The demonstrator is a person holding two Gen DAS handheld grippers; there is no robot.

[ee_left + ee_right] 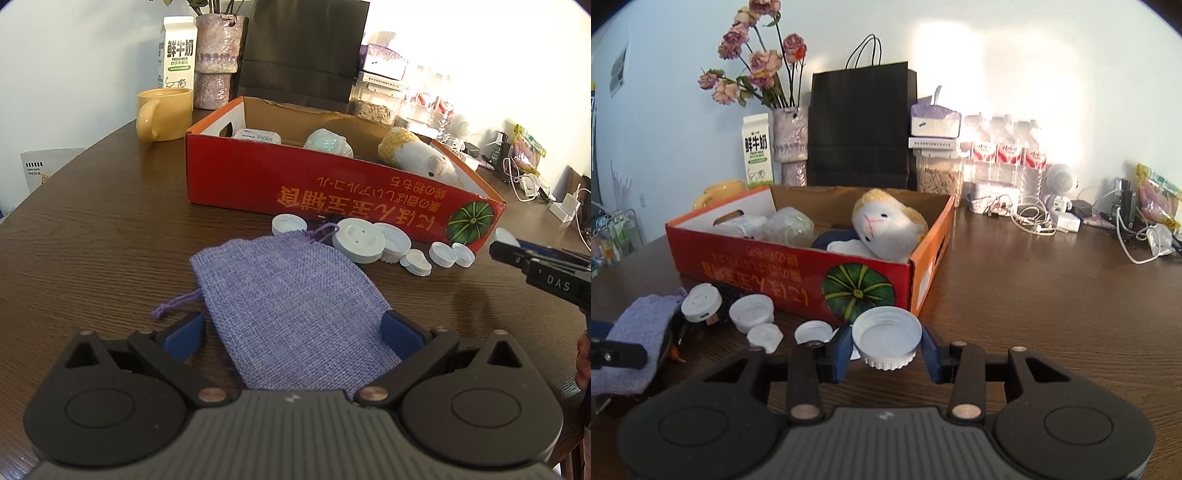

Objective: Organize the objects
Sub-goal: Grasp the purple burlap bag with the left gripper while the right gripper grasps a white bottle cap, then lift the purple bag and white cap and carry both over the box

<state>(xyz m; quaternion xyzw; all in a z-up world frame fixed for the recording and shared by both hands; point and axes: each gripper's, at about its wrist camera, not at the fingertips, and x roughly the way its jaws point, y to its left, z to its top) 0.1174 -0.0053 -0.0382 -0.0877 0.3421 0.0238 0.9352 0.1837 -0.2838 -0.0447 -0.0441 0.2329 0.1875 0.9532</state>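
— White cap (886, 338) clamped in my right gripper (886, 349), beside the red box (798, 273).
— And the left?
— Left gripper (293, 332) spread around the purple pouch (288, 295). Loose caps (391, 243) remain, I reckon.

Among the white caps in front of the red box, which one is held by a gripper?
The large cap, open side up, sits between the right gripper fingers. The other white caps lie loose on the table, untouched.
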